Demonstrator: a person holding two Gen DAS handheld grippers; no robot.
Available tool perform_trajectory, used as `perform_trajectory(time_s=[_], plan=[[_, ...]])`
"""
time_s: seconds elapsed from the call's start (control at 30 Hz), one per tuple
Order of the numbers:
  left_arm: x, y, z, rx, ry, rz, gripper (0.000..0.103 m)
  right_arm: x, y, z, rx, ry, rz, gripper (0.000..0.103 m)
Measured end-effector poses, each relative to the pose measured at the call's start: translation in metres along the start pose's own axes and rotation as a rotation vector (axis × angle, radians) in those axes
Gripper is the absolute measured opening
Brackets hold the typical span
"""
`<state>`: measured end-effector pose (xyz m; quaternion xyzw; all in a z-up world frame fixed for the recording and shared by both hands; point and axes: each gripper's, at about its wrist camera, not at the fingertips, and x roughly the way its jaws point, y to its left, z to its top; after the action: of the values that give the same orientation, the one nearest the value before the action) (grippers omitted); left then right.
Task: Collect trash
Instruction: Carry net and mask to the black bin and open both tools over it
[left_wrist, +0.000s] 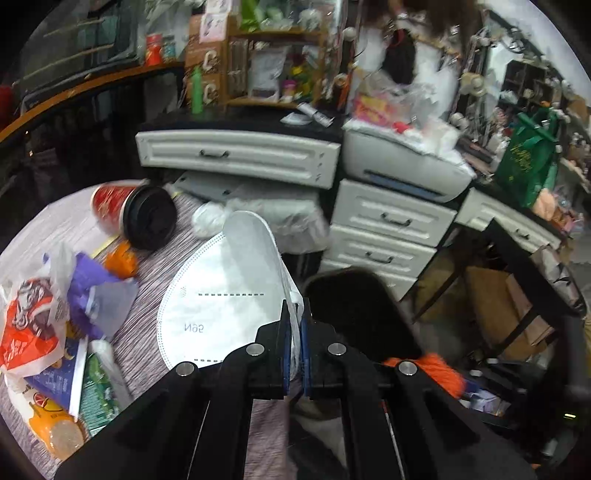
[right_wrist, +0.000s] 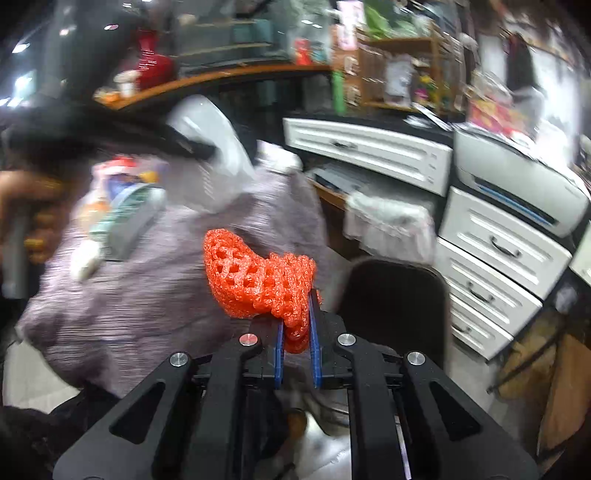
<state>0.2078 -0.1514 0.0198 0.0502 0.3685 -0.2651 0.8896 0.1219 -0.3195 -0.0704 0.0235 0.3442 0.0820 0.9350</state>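
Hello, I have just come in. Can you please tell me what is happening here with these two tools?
A person is collecting trash with a gripper in each hand. The left gripper is shut on a white face mask, held above a cloth-covered table where a red cup, plastic bags and wrappers lie. The right gripper is shut on an orange foam net. Both pieces are lifted; white drawers stand behind.

Our left gripper (left_wrist: 294, 317) sits low in the frame's centre, jaws pinched nearly together. Our right gripper (right_wrist: 297, 325) likewise, jaws clamped narrow.
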Motion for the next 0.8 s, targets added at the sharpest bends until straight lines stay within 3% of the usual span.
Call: perform_trajectory(time_s=[0.13, 0.3, 0.4, 0.47, 0.5, 0.8], plan=[[0.005, -0.040, 0.011, 0.032, -0.036, -0.066, 0.005, 0.044, -0.033, -0.011, 0.074, 0.099, -0.061, 0.012], [0.046, -0.078, 0.005, 0.043, 0.014, -0.128, 0.005, 0.093, -0.069, -0.039, 0.202, 0.206, -0.082, 0.013], [0.070, -0.090, -0.004, 0.041, 0.057, -0.151, 0.005, 0.106, -0.082, -0.054, 0.257, 0.235, -0.115, 0.024], [0.081, -0.097, -0.010, 0.041, 0.083, -0.163, 0.005, 0.105, -0.089, -0.063, 0.283, 0.235, -0.127, 0.050], [0.084, -0.098, -0.012, 0.040, 0.091, -0.167, 0.005, 0.100, -0.092, -0.065, 0.298, 0.218, -0.125, 0.054], [0.129, -0.111, -0.032, 0.033, 0.184, -0.189, 0.005, 0.039, -0.117, -0.075, 0.322, 0.116, -0.228, 0.056]])
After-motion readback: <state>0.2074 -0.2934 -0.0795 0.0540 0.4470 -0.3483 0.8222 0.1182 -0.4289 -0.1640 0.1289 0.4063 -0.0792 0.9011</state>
